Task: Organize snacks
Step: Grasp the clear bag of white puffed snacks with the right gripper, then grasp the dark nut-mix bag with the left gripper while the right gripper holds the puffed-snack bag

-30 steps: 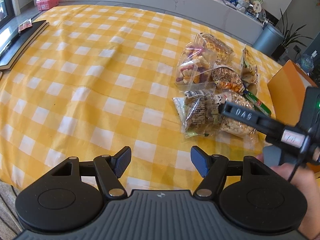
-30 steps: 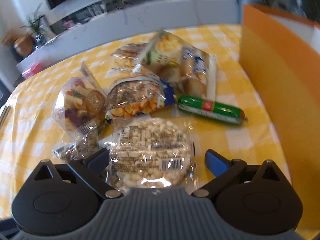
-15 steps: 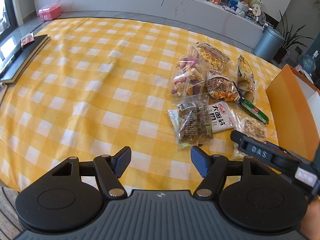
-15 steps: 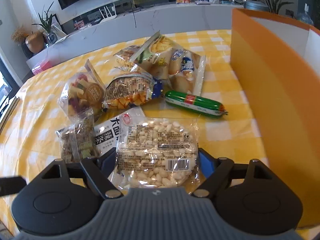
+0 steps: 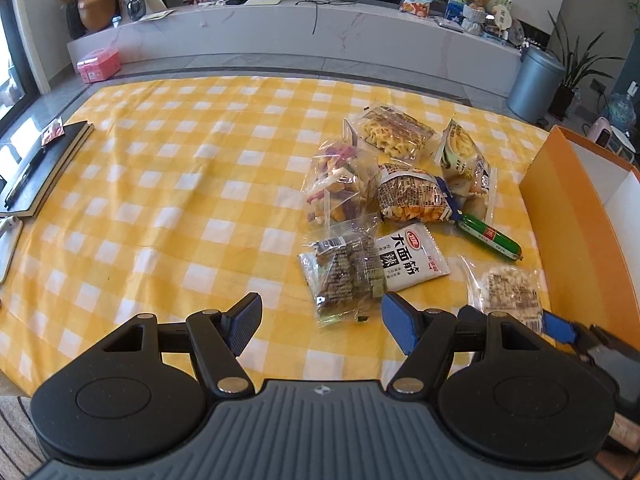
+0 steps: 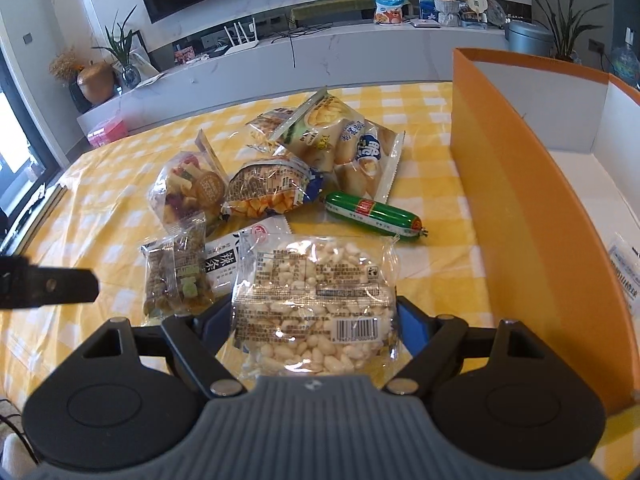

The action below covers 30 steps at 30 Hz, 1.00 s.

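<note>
Right gripper [image 6: 316, 320]: jaws have just closed in on the round puffed-rice cake pack [image 6: 316, 300] and now pinch it by its sides; the pack looks lifted a bit off the desk [image 5: 160, 200], hard to be sure from the wrist view. Left gripper [image 5: 320, 320]: jaws spread, nothing between them, hovering over the yellow checked cloth at the 6 o'clock edge of the snack pile.

Progress: early. The orange box [image 6: 520, 184] sits at 3 o'clock of the pile, open, with only one pale packet [image 6: 624, 272] visible inside at its right wall; the rest of the interior is partly hidden.

Still loose on the desk:
- green sausage stick [image 6: 372, 214], just beside the box wall
- white gluten-strip sachet [image 5: 412, 256]
- dark nut-bar pack [image 5: 344, 272], overlapping the sachet
- mixed veggie-chip bag [image 5: 336, 188]
- cracker bag [image 5: 412, 196]
- small-bread bag [image 5: 464, 160]
- waffle pack [image 5: 388, 132] at 12 o'clock of the pile

Judgement: rice cake goes into the box next, then seven more items to move.
</note>
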{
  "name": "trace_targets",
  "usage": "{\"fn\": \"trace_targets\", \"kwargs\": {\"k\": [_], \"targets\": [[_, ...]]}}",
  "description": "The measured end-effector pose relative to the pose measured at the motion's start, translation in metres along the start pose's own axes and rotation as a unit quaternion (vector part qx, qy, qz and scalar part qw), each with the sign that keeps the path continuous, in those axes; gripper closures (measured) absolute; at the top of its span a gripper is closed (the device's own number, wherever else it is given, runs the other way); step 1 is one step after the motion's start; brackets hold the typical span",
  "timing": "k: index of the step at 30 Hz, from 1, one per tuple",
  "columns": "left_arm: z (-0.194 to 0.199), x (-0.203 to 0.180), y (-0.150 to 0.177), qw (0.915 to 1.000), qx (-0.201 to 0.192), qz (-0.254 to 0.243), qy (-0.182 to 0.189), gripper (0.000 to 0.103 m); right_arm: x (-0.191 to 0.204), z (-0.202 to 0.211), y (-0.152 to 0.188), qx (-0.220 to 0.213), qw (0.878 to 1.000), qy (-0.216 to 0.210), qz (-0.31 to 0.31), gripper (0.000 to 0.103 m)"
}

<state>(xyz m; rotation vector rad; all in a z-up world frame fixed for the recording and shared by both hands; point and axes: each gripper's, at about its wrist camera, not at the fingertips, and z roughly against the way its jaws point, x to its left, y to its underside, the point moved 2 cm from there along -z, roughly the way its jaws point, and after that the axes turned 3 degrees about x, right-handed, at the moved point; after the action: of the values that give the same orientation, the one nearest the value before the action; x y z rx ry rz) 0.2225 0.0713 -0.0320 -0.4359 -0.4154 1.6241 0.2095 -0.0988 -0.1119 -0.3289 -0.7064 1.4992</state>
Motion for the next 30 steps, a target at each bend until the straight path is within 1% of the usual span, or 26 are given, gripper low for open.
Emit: {"fn": "trace_targets", "kwargs": {"k": [4,7,10,12,16,21,27,30], "targets": [[-0.005,-0.007,-0.007,0.9999,0.010,0.008,-0.007,0.022,-0.006,0.001,0.000,-0.003,1.000,-0.018,-0.009,0.022],[-0.008,-0.015,-0.012,0.9999,0.010,0.003,-0.011,0.022,-0.008,-0.003,0.003,-0.003,1.000,-0.023,0.008,0.022],[-0.014,-0.025,-0.017,0.9997,0.013,-0.011,-0.016,0.022,-0.018,-0.006,0.005,-0.002,0.999,-0.046,-0.019,0.022],[-0.021,-0.030,-0.021,0.9995,0.023,-0.018,-0.010,0.022,-0.020,-0.010,0.004,0.007,0.999,-0.042,-0.027,0.022],[-0.037,-0.034,-0.027,0.9992,0.038,-0.013,0.004,0.022,-0.017,-0.015,0.006,0.009,0.999,-0.040,-0.021,0.022],[-0.061,-0.032,-0.037,0.9985,0.053,-0.009,-0.006,0.022,-0.015,-0.024,0.009,0.026,0.998,-0.059,-0.020,0.022],[-0.092,-0.026,-0.039,0.9965,0.082,-0.005,-0.017,0.022,-0.011,-0.028,0.008,0.020,0.998,-0.055,-0.003,0.021],[-0.102,-0.027,-0.036,0.9964,0.081,-0.006,-0.025,0.022,-0.009,-0.029,0.008,0.018,0.999,-0.050,0.004,0.020]]}}
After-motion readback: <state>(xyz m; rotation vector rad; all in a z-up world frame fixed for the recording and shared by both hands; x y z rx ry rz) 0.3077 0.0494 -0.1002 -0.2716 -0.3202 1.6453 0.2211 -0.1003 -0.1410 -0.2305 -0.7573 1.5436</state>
